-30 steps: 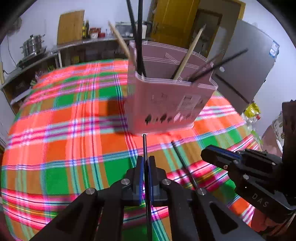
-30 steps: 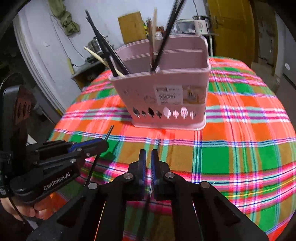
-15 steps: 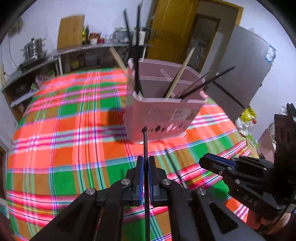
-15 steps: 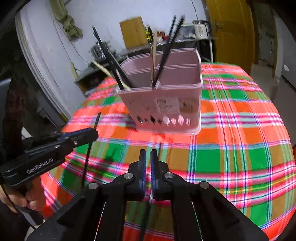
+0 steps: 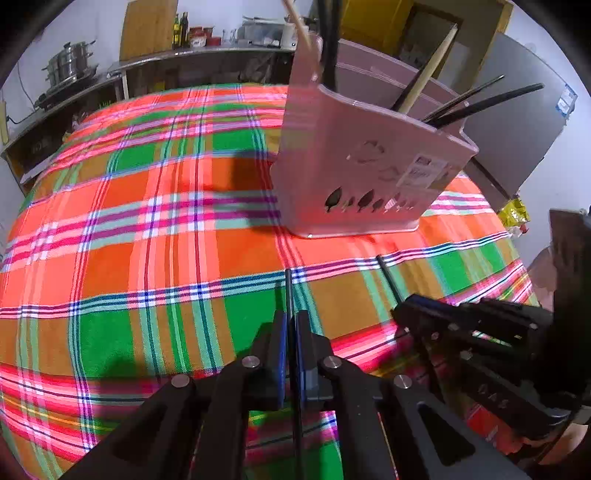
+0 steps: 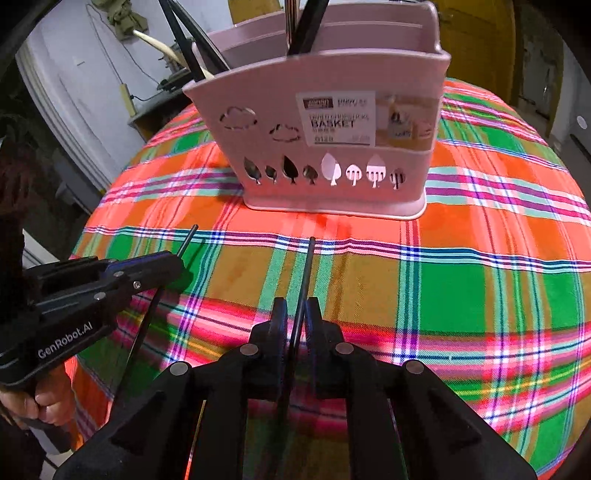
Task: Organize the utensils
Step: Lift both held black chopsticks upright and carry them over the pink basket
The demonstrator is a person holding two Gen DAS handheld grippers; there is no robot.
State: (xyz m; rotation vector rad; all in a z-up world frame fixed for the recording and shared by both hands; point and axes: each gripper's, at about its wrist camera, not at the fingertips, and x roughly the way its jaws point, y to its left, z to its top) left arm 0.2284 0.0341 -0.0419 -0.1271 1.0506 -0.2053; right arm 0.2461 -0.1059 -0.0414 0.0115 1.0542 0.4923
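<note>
A pink utensil basket (image 5: pixel 362 173) stands on the plaid tablecloth and holds several black and wooden chopsticks; it also shows in the right wrist view (image 6: pixel 332 133). My left gripper (image 5: pixel 290 325) is shut on a black chopstick (image 5: pixel 288 291) that points toward the basket. My right gripper (image 6: pixel 296 314) is shut on another black chopstick (image 6: pixel 307 266), also pointing at the basket. Each gripper shows in the other's view: the right one (image 5: pixel 406 314) at the lower right, the left one (image 6: pixel 173 266) at the left. Both are in front of the basket, apart from it.
The round table's plaid cloth (image 5: pixel 147 240) fills both views. A counter with pots (image 5: pixel 70 70) and bottles stands behind. A grey fridge (image 5: pixel 524 122) and yellow door (image 5: pixel 369 18) are at the back right. The table edge (image 6: pixel 92 221) falls off at the left.
Both grippers have moved closer to the basket, which now looks larger and tilted in view. Each still holds its chopstick.
</note>
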